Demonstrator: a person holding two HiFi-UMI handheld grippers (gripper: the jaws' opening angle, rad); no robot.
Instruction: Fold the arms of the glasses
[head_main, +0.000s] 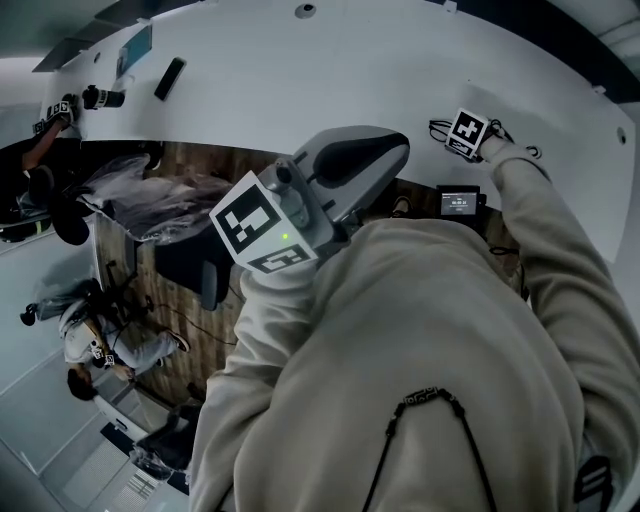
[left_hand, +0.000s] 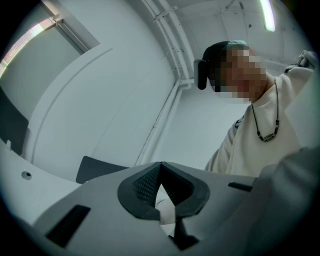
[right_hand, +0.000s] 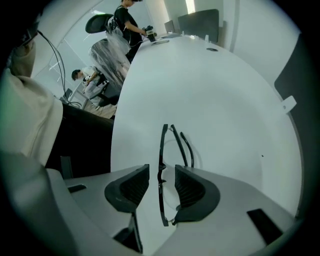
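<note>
The black thin-framed glasses (right_hand: 161, 150) lie on the white table (right_hand: 225, 100), with both arms (right_hand: 186, 147) resting close behind the front. My right gripper (right_hand: 162, 171) points steeply down over them. Its jaws are open, and the front of the frame runs through the gap without touching either pad (right_hand: 192, 187). In the head view only its marker cube (head_main: 467, 132) shows, low over the table. My left gripper (head_main: 385, 150) is held up in front of my chest, away from the table. In the left gripper view its jaws (left_hand: 161, 175) are shut with nothing between them.
The curved white table (head_main: 350, 60) also carries a dark flat bar (head_main: 170, 78) and a tablet (head_main: 133, 50) at its far end, where another person's hand (head_main: 55, 112) works. A small screen device (head_main: 458, 202) sits under the table's near edge. A plastic-covered chair (head_main: 150, 190) stands beyond that edge.
</note>
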